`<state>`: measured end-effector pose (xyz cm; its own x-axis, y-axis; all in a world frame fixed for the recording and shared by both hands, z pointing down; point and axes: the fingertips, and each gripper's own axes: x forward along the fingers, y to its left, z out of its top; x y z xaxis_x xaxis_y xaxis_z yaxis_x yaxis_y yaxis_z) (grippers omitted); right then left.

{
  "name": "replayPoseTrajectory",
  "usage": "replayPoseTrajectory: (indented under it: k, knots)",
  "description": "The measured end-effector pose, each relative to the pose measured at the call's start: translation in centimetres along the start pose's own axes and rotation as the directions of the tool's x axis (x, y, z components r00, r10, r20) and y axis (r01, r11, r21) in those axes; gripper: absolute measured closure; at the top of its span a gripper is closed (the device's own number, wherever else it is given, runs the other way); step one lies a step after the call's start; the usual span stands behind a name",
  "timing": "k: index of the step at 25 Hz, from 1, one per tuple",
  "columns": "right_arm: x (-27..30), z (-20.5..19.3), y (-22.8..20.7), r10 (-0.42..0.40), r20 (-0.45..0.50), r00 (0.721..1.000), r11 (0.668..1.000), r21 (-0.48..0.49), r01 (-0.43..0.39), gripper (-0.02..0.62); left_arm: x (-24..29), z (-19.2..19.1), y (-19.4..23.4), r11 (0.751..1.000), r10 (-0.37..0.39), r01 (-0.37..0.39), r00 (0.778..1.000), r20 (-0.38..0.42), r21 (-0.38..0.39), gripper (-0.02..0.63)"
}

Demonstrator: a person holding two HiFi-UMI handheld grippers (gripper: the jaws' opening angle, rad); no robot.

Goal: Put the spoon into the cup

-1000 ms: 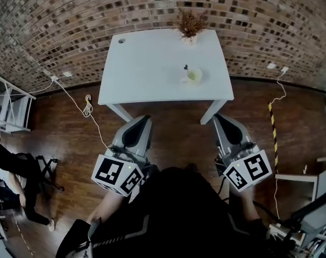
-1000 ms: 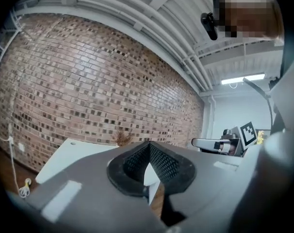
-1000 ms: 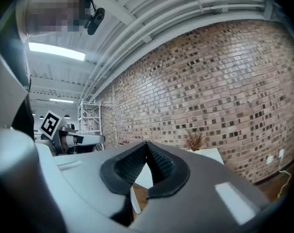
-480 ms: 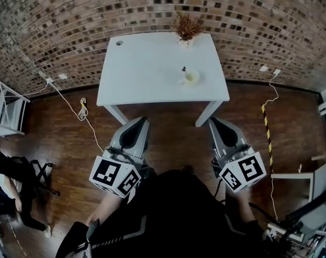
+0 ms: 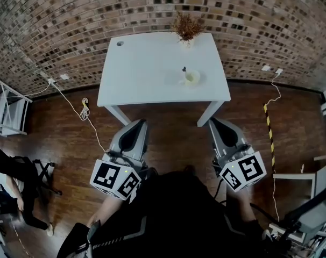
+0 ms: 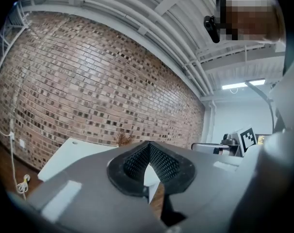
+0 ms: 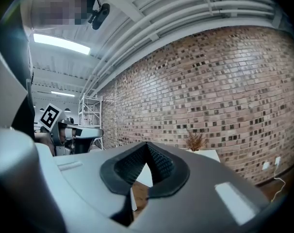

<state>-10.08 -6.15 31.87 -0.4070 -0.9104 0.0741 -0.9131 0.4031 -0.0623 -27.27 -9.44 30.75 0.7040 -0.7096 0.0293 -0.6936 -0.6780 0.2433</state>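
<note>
Head view looks steeply down on a dark wooden floor (image 5: pixel 168 117) in front of a brown brick wall (image 5: pixel 71 15). At the frame's 9 o'clock stands a white metal shelf rack (image 5: pixel 7 109), and a thin white cable (image 5: pixel 85 110) lies looped on the boards to its 3 o'clock.

At 7 o'clock the grey left claw (image 5: pixel 137 123) points toward 12 o'clock, apart from the tabletop. In the left gripper view its textured black pads (image 6: pixel 136 162) are pressed together at the tips with nothing between them.

The white rectangular tabletop (image 5: pixel 147 74) fills the 12 o'clock part of the frame. Toward its 3 o'clock side stands the small pale yellow round cup (image 5: pixel 192 78). The dark-tipped spoon (image 5: pixel 184 69) shows at the cup's 10 o'clock rim, too small to tell whether it rests inside. A brown dried plant in a small white vase (image 5: pixel 188 30) stands at the far edge, at 12 o'clock of the cup.

At 5 o'clock the grey right claw (image 5: pixel 217 122) likewise points toward 12 o'clock, clear of the tabletop. In the right gripper view its black pads (image 7: pixel 160 164) meet at the tips, pinching nothing. A strip of yellow-and-black tape (image 5: pixel 270 133) runs along the floor at 3 o'clock.
</note>
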Motion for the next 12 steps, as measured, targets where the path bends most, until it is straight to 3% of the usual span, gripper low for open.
replayPoseTrajectory:
  k: [12]
  knots:
    - [-0.9,-0.4,-1.4,-0.014,0.007,1.000,1.000,0.022,0.014,0.589,0.6,-0.7,-1.0,1.000,0.017,-0.017,1.000,-0.015,-0.004,0.606]
